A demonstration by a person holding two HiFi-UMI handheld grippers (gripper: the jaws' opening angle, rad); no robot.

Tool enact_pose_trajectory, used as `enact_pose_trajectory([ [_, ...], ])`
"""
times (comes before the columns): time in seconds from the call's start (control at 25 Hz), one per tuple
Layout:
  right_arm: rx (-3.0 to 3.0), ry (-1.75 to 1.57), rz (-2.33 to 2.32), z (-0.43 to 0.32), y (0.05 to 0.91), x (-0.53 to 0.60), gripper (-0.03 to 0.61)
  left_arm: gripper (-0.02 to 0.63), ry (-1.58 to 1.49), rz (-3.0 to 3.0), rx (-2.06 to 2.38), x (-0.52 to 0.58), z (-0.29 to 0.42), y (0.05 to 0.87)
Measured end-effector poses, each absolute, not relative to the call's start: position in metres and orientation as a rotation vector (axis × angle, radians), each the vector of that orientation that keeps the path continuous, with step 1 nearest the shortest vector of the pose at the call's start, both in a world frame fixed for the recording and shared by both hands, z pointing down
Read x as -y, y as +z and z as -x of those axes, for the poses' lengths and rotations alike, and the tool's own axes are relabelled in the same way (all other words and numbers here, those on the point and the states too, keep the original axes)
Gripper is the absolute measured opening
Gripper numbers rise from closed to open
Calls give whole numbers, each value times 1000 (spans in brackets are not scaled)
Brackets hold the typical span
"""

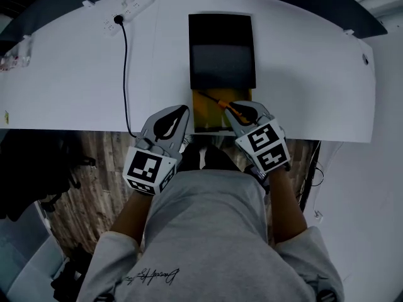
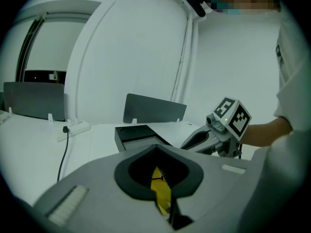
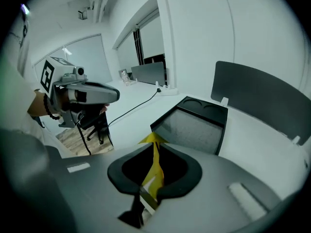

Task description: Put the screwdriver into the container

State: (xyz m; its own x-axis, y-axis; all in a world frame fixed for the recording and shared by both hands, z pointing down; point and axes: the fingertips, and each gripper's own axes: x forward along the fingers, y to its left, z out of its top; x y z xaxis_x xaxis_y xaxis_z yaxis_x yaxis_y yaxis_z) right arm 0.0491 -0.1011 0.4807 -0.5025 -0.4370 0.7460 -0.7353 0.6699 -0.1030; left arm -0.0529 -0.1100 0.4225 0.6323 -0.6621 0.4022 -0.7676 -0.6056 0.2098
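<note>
Head view: white table [image 1: 75,74] with a curved far edge; black container [image 1: 221,30] stands mid-table, long side running away from the person, far part black, near part grey; yellow tray [image 1: 208,118] is just in front of it at the near edge; screwdriver [image 1: 217,100] — orange handle, dark shaft — slants across over the tray, shaft tip toward the container's near left corner, not in the container; cannot tell whether it touches the tray; right gripper [image 1: 238,110] has its tips pinched on the orange handle; left gripper [image 1: 183,111] sits just left of the tray, tips together, nothing in them; power strip [image 1: 129,8] is at far left, black cable [image 1: 125,74] running from it to the near edge; wooden floor [image 1: 94,162] shows below that edge.

Left gripper view: jaws meet at the tip, empty; yellow shows through the slit behind the tip; container is beyond, right gripper to its right; grey panels [image 2: 155,108] stand upright along the far edge.

Right gripper view: jaws drawn narrow; yellow fills the slit and shows past the tip; a short dark-and-pale piece sits low in the gap — too cramped to name here; container is just ahead, two round recesses in its far section; left gripper is at left over the table edge; office chair [image 3: 95,125] stands on the floor beyond.
</note>
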Motion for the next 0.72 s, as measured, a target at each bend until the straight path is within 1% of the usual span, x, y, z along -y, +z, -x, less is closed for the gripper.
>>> enact_pose_trajectory([
  [0.24, 2238, 541, -959, -51, 452, 93, 14, 0, 406, -2518, 1130, 105, 48, 412],
  [0.72, 2332, 519, -1013, -39, 418, 85, 14, 0, 393, -2538, 1116, 101, 40, 398],
])
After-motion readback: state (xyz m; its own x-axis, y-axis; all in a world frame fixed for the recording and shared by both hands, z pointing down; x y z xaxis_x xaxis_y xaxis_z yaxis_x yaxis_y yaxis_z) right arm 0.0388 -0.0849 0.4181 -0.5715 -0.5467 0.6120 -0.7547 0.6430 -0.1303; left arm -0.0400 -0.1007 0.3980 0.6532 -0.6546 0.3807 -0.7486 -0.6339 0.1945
